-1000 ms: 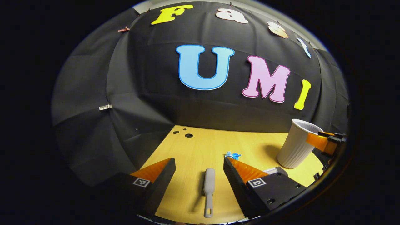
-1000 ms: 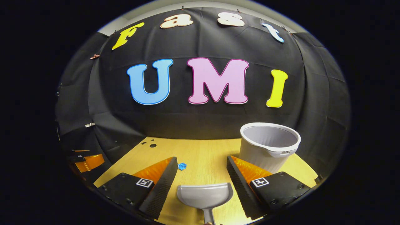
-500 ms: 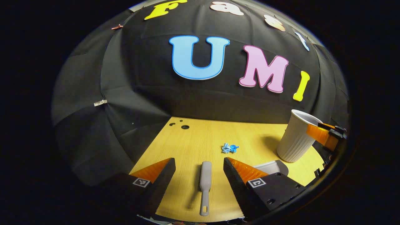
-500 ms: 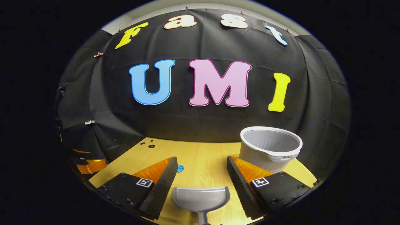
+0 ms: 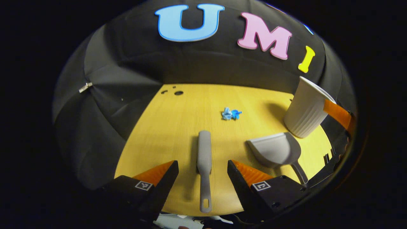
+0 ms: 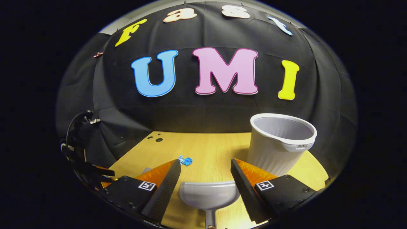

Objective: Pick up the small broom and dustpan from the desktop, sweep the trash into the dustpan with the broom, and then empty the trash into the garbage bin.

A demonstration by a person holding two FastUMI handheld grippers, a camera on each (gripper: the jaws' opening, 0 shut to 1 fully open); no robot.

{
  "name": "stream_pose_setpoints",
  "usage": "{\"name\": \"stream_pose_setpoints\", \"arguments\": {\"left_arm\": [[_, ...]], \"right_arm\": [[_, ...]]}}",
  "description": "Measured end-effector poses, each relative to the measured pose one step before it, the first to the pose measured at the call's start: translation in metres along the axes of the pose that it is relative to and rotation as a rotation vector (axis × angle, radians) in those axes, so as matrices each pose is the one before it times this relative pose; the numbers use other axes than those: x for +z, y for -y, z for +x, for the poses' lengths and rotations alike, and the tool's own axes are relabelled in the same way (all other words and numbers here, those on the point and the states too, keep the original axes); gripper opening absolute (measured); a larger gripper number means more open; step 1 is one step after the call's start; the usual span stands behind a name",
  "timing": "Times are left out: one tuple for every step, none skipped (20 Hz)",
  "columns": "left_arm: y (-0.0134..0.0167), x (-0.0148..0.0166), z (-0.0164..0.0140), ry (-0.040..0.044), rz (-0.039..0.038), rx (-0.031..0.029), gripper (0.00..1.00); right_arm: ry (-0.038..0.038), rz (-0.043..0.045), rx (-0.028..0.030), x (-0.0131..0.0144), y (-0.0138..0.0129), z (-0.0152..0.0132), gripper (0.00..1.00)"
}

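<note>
Between the wide-open fingers of the left gripper (image 5: 202,173) lies the small broom (image 5: 204,159), flat on the desktop (image 5: 178,121), not gripped. Same deal for the right gripper (image 6: 205,178): spread open around the dustpan (image 6: 209,194), holding nothing. Blue trash (image 5: 231,114) sits farther out, garbage bin (image 6: 279,143) upright beyond the dustpan.

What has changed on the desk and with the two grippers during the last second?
The left gripper has tilted down toward the desk, so its view now takes in more of it, with the broom lying between its open fingers. The right gripper barely shifted above the dustpan. Nothing was grasped. The broom, dustpan, blue trash and garbage bin stayed in place.
</note>
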State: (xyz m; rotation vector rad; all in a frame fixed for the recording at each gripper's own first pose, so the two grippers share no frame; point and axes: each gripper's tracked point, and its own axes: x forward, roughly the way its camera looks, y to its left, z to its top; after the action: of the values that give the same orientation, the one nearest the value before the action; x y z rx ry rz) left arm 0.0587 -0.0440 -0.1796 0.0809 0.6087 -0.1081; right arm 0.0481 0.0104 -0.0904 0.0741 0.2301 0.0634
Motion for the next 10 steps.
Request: {"name": "stream_pose_setpoints", "arguments": {"left_arm": [[0.00043,-0.00827,0.00685,-0.04420,-0.00664,-0.00507,0.98],[-0.00260,-0.00995,0.00643,-0.04484,0.01005,0.00548,0.98],[-0.00157,-0.00524,0.00752,-0.03648,0.01764,0.01090,0.98],[-0.00047,-0.00465,0.00808,-0.03338,0.01492,0.00180,0.98],[0.00085,-0.00671,0.01164,-0.04881,0.00505,-0.00089,0.98],[-0.00048,-0.00483,0.00725,-0.03934,-0.00165,0.00375,0.98],[-0.00034,-0.00514,0.00421,-0.02740,0.00013,0.00253,0.98],[-0.00039,-0.00261,0.00512,-0.02884,0.00366,0.00476,0.95],[-0.00216,-0.00316,0.00860,-0.02434,0.00741,0.00482,0.98],[-0.00134,-0.00150,0.00509,-0.02317,0.00765,0.00545,0.98]], "right_arm": [[-0.01122,0.00795,-0.01146,-0.00302,0.00426,0.00140,0.98],[-0.00978,0.00892,-0.00885,-0.00394,0.00361,0.00148,0.98],[-0.01395,0.01146,-0.00359,-0.00405,0.00258,0.00155,0.98],[-0.01664,0.00947,-0.00454,-0.00417,0.00223,0.00245,0.97],[-0.02505,0.01165,-0.00406,-0.00671,0.00295,0.00244,0.97],[-0.01882,0.00619,-0.00322,-0.00616,0.00147,0.00089,0.98],[-0.02082,0.00532,-0.00386,-0.00613,0.00130,0.00170,0.98],[-0.02605,0.00785,-0.00277,-0.00762,0.00084,0.00146,0.98],[-0.02653,0.00938,-0.00405,-0.00737,0.00100,0.00198,0.98],[-0.02404,0.01176,-0.00425,-0.00618,0.00138,0.00054,0.98]]}}
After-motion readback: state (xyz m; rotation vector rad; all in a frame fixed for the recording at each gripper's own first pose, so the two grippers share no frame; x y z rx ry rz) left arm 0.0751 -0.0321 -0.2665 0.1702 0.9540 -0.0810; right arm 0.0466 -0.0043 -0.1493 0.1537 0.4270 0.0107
